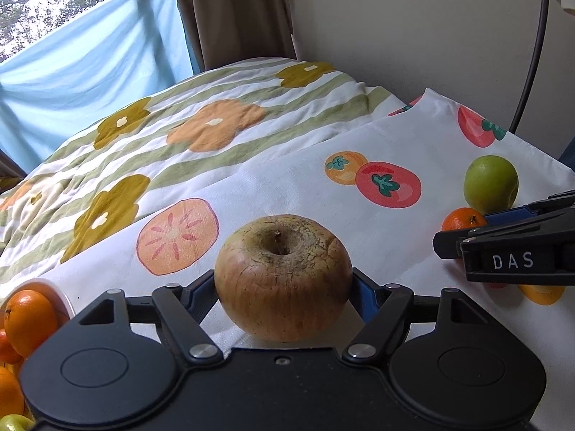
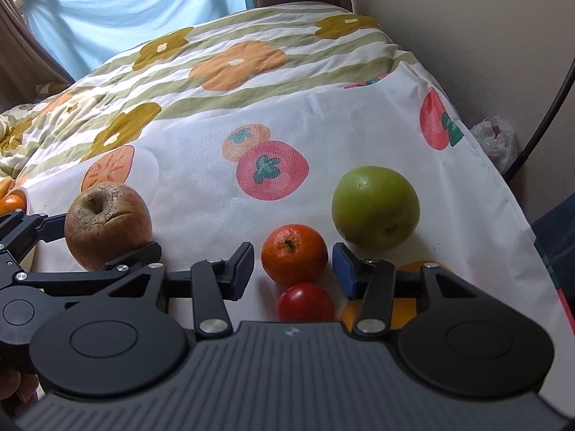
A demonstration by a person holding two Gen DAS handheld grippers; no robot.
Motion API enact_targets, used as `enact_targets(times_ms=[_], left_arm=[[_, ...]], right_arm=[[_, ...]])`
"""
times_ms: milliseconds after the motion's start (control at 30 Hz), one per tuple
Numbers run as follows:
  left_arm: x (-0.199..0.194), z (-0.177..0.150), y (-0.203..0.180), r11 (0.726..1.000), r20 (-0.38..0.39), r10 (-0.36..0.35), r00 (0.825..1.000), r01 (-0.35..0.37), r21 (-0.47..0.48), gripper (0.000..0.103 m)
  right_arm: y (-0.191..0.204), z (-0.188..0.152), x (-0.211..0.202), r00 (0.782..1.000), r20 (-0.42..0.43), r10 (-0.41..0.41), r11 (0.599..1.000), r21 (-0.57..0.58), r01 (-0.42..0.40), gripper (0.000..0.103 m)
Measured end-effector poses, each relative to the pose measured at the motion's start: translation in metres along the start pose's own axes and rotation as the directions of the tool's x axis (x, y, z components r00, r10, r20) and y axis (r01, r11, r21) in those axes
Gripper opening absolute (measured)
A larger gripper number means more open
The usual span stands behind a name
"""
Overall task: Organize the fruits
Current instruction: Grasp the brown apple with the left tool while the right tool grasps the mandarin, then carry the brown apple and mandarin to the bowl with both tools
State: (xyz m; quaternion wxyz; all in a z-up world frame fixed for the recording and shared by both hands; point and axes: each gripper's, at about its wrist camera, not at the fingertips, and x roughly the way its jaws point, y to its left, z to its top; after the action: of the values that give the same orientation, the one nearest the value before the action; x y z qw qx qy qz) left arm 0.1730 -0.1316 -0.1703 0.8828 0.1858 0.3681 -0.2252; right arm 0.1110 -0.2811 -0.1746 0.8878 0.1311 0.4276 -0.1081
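My left gripper (image 1: 284,289) is shut on a wrinkled brown-yellow apple (image 1: 284,273), one blue pad pressed against each side; the apple rests on the fruit-print cloth (image 1: 287,186). In the right wrist view the same apple (image 2: 107,226) shows at the left. My right gripper (image 2: 293,269) straddles a small mandarin (image 2: 294,253). Its pads stand close on both sides, with a thin strip of cloth still showing at the left one. A small red tomato (image 2: 305,301) lies between the fingers, nearer the camera. A green apple (image 2: 375,208) sits just beyond the right finger.
A white bowl (image 1: 63,296) holding oranges (image 1: 30,319) stands at the left edge of the left wrist view. Behind the cloth lies a flower-print quilt (image 2: 230,68). The cloth's right edge (image 2: 510,194) drops off beside a wall, where a dark cable and a plastic bag (image 2: 497,142) are.
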Motion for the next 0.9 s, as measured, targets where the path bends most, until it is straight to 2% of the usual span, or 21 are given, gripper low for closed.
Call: enact_targets(times_ms=[233, 567, 900], left_arm=[[-0.014, -0.010, 0.008, 0.998, -0.019, 0.048, 0.999, -0.049, -0.035, 0.079], [-0.056, -0.018, 0.011, 0.981, -0.017, 0.128, 0.992, -0.129, -0.144, 0.079], [-0.112, -0.020, 0.004, 0.938, -0.010, 0.196, 0.981, -0.191, -0.290, 0.079]], right_arm=[[0.010, 0.003, -0.009, 1.000, 0.013, 0.023, 0.998, -0.060, -0.022, 0.055], [0.029, 0.006, -0.043, 0.993, 0.035, 0.113, 0.983, -0.149, -0.107, 0.055], [0.043, 0.014, -0.089, 0.976, 0.052, 0.213, 0.947, -0.258, -0.193, 0.055]])
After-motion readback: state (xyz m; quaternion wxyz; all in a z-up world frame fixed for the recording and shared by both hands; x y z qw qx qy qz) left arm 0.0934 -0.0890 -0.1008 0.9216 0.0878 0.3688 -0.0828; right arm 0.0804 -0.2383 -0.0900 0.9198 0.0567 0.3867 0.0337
